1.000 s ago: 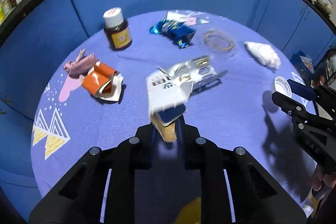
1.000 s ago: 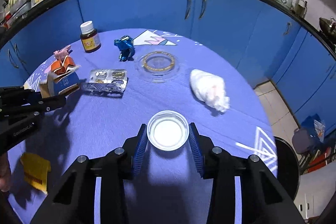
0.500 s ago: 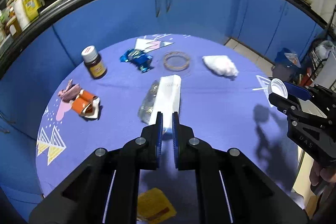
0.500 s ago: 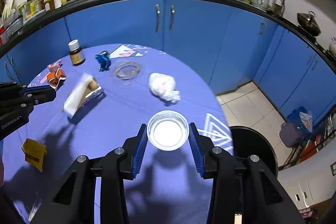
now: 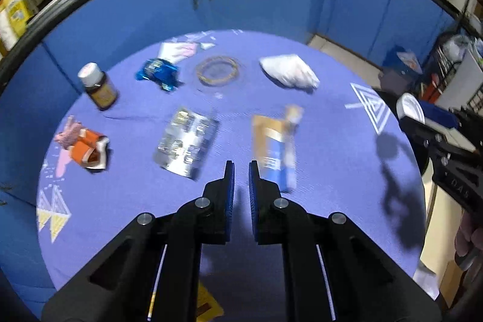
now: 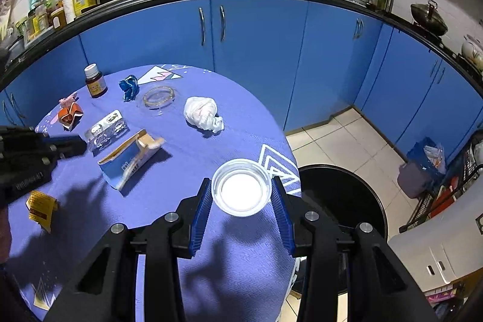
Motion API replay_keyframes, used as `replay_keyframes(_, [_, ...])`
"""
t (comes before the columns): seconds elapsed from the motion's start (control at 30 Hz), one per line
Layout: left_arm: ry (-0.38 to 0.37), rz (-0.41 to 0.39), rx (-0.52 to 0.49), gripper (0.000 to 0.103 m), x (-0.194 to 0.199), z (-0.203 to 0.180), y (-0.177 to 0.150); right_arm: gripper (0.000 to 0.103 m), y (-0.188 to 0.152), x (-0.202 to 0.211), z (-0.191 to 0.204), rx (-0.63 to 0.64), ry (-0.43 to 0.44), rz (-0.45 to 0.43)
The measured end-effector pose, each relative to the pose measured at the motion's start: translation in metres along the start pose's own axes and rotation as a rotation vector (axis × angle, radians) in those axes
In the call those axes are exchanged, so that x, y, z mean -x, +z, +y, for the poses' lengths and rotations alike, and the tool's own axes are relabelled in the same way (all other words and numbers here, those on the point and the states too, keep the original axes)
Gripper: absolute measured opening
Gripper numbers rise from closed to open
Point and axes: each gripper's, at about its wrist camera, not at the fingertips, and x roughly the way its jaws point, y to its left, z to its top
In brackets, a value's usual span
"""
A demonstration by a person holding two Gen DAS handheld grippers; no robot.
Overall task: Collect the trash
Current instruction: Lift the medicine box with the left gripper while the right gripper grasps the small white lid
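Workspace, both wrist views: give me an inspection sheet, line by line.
Surface: round table with purple cloth.
Job's things: small carton, blister pack, white wad, blue wrapper, orange wrapper, yellow packet lying loose; black bin beside the table.
Clutter: brown bottle, glass dish.
Grippers: left gripper shut, empty; right gripper shut on white lid.
Cables: nothing seen.
Surroundings: blue cabinets, crowded counter.
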Motion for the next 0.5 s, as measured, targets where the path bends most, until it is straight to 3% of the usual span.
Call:
replay_keyframes(0.1, [-0.011, 0.022, -0.028, 0.015, -0.013, -0.012, 0.0, 0.039, -0.002, -0.003, -0.004, -0.006, -0.003, 0.005])
replay_keyframes(0.13, [-0.015, 0.028, -0.03, 0.021, -0.017, -0.013, 0.001, 0.039, -0.003, -0.004, -0.007, -0.008, -0.006, 0.01])
replay_keyframes(0.2, [-0.021, 0.038, -0.021, 0.049, -0.025, -0.014, 0.004, 0.039, -0.005, -0.006, -0.011, -0.013, -0.011, 0.014])
replay_keyframes(0.23, [-0.024, 0.029, -0.015, 0.088, -0.026, -0.014, 0.005, 0.039, -0.006, -0.007, -0.014, -0.017, -0.013, 0.017])
replay_keyframes(0.27, [-0.03, -0.014, -0.008, 0.098, -0.023, -0.013, 0.006, 0.039, -0.006, -0.008, -0.016, -0.021, -0.015, 0.019])
replay_keyframes(0.4, [-0.002, -0.029, -0.029, 0.097, -0.027, -0.017, 0.01, 0.039, -0.008, -0.013, -0.026, -0.038, -0.016, 0.029])
replay_keyframes(0.5, [0.005, 0.011, -0.03, 0.084, -0.039, -0.018, 0.011, 0.039, -0.009, -0.016, -0.031, -0.051, -0.012, 0.03])
